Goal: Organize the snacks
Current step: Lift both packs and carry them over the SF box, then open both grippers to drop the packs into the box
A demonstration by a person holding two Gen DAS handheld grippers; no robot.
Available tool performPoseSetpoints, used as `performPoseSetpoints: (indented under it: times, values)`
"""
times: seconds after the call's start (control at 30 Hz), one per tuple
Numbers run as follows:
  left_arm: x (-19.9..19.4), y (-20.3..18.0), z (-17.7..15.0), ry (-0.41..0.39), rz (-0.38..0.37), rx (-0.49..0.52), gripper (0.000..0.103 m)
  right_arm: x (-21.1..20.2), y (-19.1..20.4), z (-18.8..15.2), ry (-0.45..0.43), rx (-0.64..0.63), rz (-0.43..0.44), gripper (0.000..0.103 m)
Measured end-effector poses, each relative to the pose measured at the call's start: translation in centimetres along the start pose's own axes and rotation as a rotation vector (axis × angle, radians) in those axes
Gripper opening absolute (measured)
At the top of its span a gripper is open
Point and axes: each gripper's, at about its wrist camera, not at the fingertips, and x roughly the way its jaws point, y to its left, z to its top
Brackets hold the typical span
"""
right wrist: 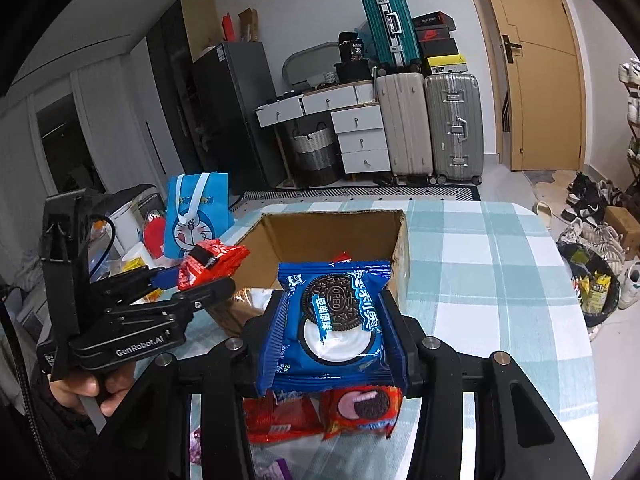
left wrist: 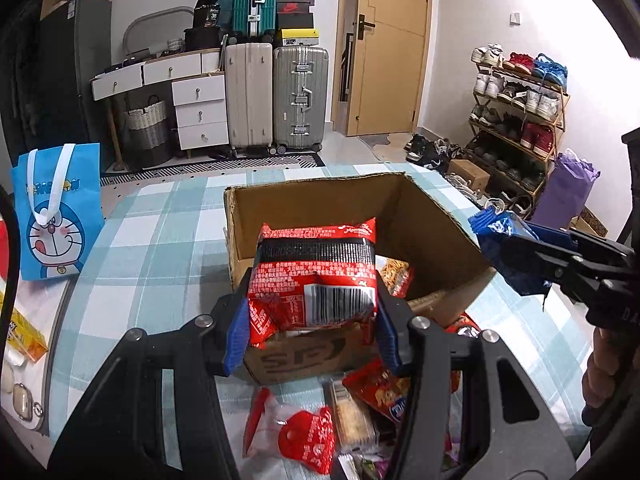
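2 held packets, blue Oreo packet (right wrist: 332, 328), red barcoded packet (left wrist: 316, 276), "SF" box (left wrist: 320, 200)

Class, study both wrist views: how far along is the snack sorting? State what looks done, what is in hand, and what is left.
Done: at least one snack packet already lies in the cardboard box.
In hand: the left gripper clamps a red packet; the right gripper clamps a blue Oreo packet, both near the box.
Left: loose snacks remain on the checked tablecloth.

Three suitcases (left wrist: 276, 96) (one teal), one cardboard box (left wrist: 320, 200)
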Motion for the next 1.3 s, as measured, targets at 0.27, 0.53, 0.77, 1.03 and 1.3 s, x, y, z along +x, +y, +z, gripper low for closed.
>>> performPoseSetpoints:
  times: [0.27, 0.53, 0.77, 1.03, 1.3]
  values:
    - [2.2, 0.4, 0.5, 0.018, 0.016, -0.013, 0.049, 1.9, -0.2, 0.8, 0.014, 0.009, 0.010, 0.045]
    - [4.0, 0.4, 0.8, 0.036, 0.013, -0.016, 0.049, 3.9, -0.5, 0.9, 0.039, 0.016, 0.013, 0.045]
    - [5.4, 0.2, 0.8, 0.043, 0.018, -0.006, 0.049, 4.9, -0.7, 1.2, 0.035, 0.022, 0.019, 0.045]
    - [6.7, -0.3, 0.9, 0.051, 0.027, 0.017, 0.049, 6.3, -0.1, 1.5, 0.044, 0.006, 0.014, 0.046]
    - [7.9, -0.4, 1.2, 0.054, 0.021, 0.019, 0.049, 7.5, -0.1, 2.0, 0.043, 0.010, -0.001, 0.046]
